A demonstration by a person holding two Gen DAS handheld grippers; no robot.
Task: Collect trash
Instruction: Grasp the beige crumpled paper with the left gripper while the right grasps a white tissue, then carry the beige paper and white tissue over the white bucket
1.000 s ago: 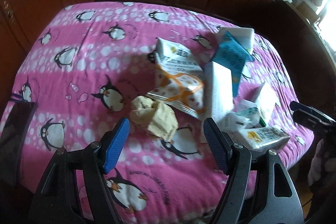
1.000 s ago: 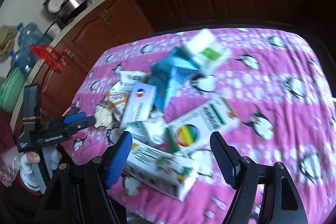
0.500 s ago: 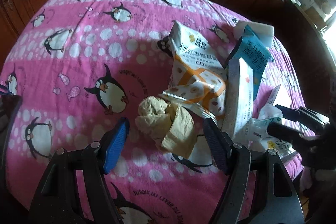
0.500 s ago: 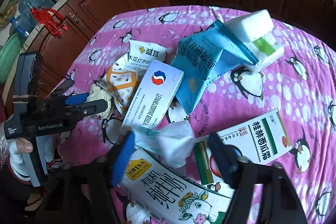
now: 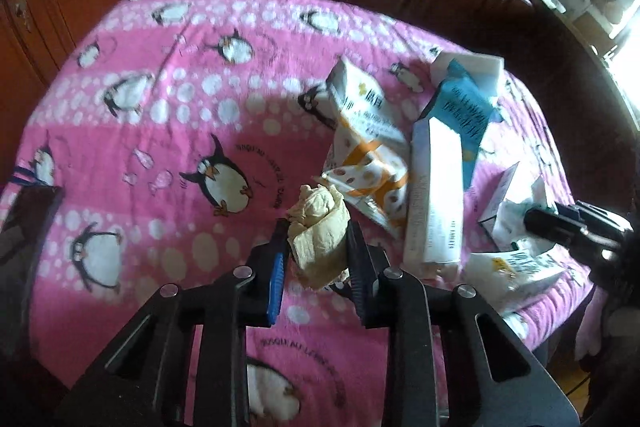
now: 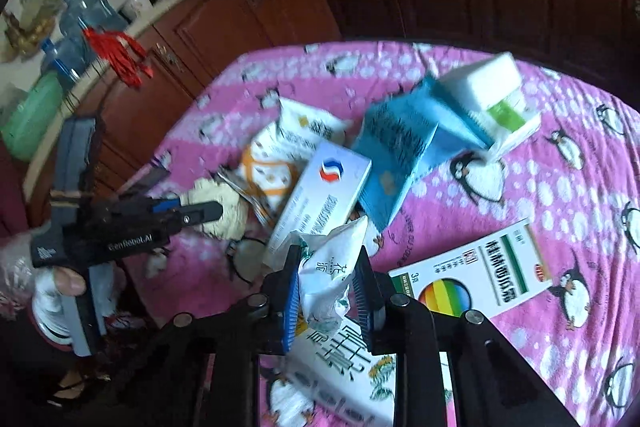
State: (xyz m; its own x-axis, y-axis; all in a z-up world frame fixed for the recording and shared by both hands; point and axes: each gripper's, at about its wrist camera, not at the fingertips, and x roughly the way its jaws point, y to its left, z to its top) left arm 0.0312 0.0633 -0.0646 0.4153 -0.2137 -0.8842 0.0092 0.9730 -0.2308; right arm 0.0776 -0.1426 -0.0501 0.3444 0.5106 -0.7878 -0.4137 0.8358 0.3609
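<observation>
Trash lies scattered on a table under a pink penguin cloth (image 5: 160,107). My left gripper (image 5: 316,239) is closing on a crumpled beige paper wad (image 5: 318,205), both blue pads pressing its sides. In the right wrist view the same left gripper (image 6: 204,211) shows at the left with the beige wad (image 6: 226,201) at its tips. My right gripper (image 6: 329,267) is shut on a crumpled white wrapper (image 6: 332,247) with green print, held just above a milk carton (image 6: 344,347). In the left wrist view the right gripper (image 5: 536,221) comes in from the right edge.
An orange-and-white snack bag (image 5: 368,155), a long white box (image 5: 434,195), a blue carton (image 5: 464,119), a white-and-green box (image 6: 496,99) and a rainbow-printed medicine box (image 6: 480,275) lie nearby. Dark wooden cabinets (image 6: 280,7) ring the table. A dark object (image 5: 24,227) sits at its left edge.
Both grippers went from open to shut: the left moved forward and clamped the beige wad, the right moved in over the pile and clamped the white wrapper.
</observation>
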